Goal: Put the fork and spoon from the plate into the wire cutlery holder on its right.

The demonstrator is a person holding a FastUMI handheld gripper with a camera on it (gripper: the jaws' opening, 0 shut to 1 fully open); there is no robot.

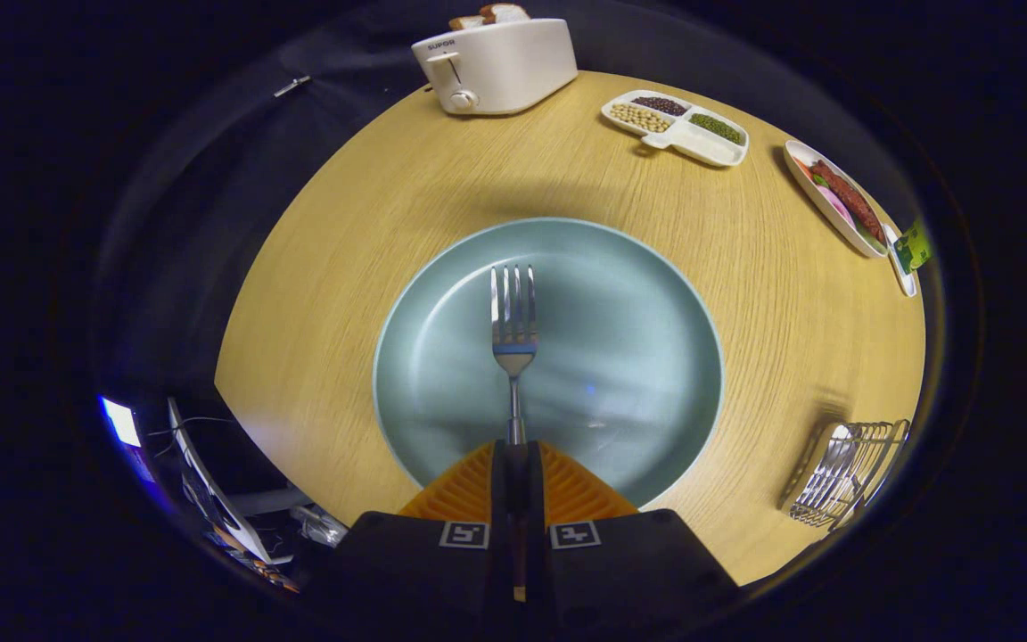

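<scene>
Gripper (516, 455) clenched on the fork (513, 330) handle; tines stick out ahead over the plate (638, 374). Wire cutlery holder (843, 473) sits off to the right, something shiny already inside. Risk: thin handle pivots or slips during the swing, tines snag the wires.

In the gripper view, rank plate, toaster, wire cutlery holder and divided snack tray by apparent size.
1. Plate, just beyond the tool, which is shut on the fork.
2. Toaster.
3-4. Divided snack tray and wire cutlery holder look similar; fisheye distortion makes their order unsure.
</scene>
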